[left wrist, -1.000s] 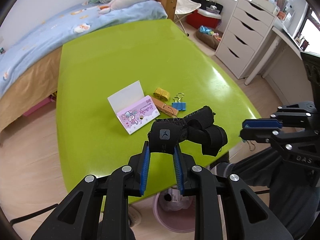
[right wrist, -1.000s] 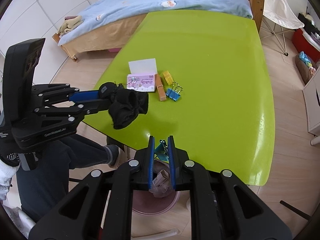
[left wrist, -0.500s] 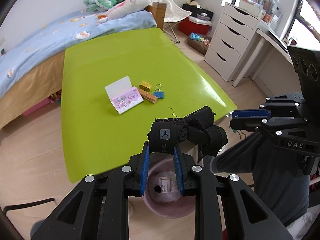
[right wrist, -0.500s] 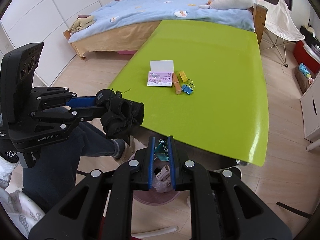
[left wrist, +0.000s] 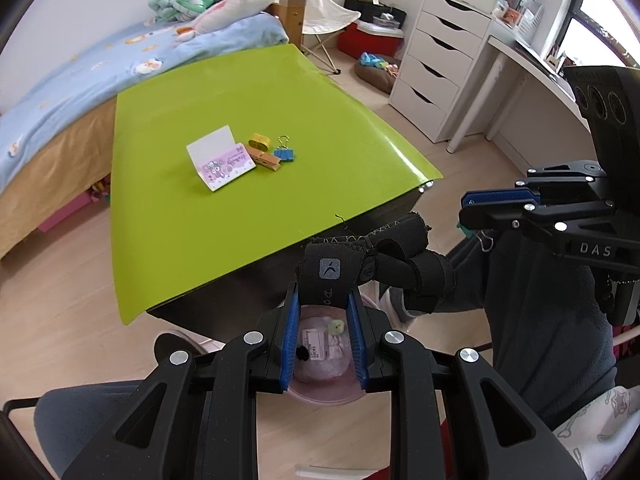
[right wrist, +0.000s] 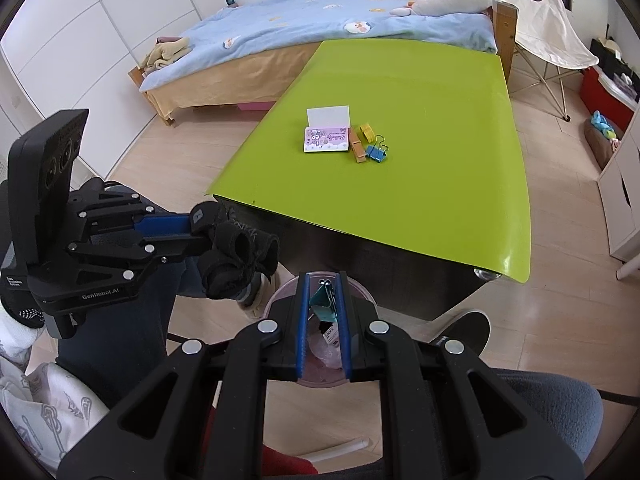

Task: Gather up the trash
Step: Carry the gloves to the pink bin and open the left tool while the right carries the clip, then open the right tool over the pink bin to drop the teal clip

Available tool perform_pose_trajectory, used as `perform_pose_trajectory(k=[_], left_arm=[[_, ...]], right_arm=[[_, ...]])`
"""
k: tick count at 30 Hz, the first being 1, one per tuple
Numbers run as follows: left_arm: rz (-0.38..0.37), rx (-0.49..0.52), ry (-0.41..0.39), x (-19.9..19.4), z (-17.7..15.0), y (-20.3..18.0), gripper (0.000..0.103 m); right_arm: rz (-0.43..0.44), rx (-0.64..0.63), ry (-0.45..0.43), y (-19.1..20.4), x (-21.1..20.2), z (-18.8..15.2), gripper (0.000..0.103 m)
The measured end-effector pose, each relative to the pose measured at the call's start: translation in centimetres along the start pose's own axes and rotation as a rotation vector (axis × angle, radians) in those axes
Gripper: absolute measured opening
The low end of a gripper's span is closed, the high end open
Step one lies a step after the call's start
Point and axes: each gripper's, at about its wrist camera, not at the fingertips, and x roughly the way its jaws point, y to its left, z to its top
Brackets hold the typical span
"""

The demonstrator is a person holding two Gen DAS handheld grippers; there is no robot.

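My left gripper is shut on a black fabric strap that is bundled in loops; it hangs above the pink trash bin on the floor. The same strap shows at the left of the right wrist view, clamped in the left gripper. My right gripper is shut on a teal binder clip, also over the bin. In the left wrist view the right gripper sits at the right, its clip barely visible. The bin holds crumpled wrapping and a label.
The green table carries a pink card packet, a wooden clothespin, a yellow clip and a blue binder clip. A bed lies behind it, a white drawer unit to the right. A person's legs sit near the bin.
Both grippers drew back from over the table's near edge to above the bin, each keeping its load. The table now looks farther away and the bin fills the view between the fingers.
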Motion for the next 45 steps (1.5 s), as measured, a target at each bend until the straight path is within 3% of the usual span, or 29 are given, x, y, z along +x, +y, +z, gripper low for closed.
perform_pose_trajectory(k=[3,11,20,42,43,44,45], left_arm=[[-0.001,-0.001,-0.004,0.1,-0.1,0.0,0.028],[-0.001,-0.036,-0.050,-0.3,-0.2,0.5,0.087],[0.013,-0.081,-0.096,-1.3,-0.3,1.6,0.095],[0.063,-0.192,-0.119,-3.7,-1.2,4.4,0.095],[0.065,-0.191,-0.118,-3.7,-1.2,4.4,0.095],[0.067,-0.190,-0.118,-3.7,-1.2,4.5,0.095],[0.066,-0.191,-0.118,-3.6,-1.2,4.5,0.095]], right_arm=[[0.000,0.001,-0.005,0.2,-0.2,-0.2,0.013],[0.009,0.002,-0.012,0.3,-0.3,-0.3,0.013],[0.029,-0.004,-0.006,1.0,-0.2,-0.5,0.013],[0.120,-0.069,0.009,3.9,1.3,0.6,0.015],[0.115,-0.068,0.010,3.8,1.3,0.6,0.023],[0.102,-0.069,0.010,3.8,1.4,0.6,0.042],[0.095,-0.067,0.006,3.7,1.4,0.5,0.054]])
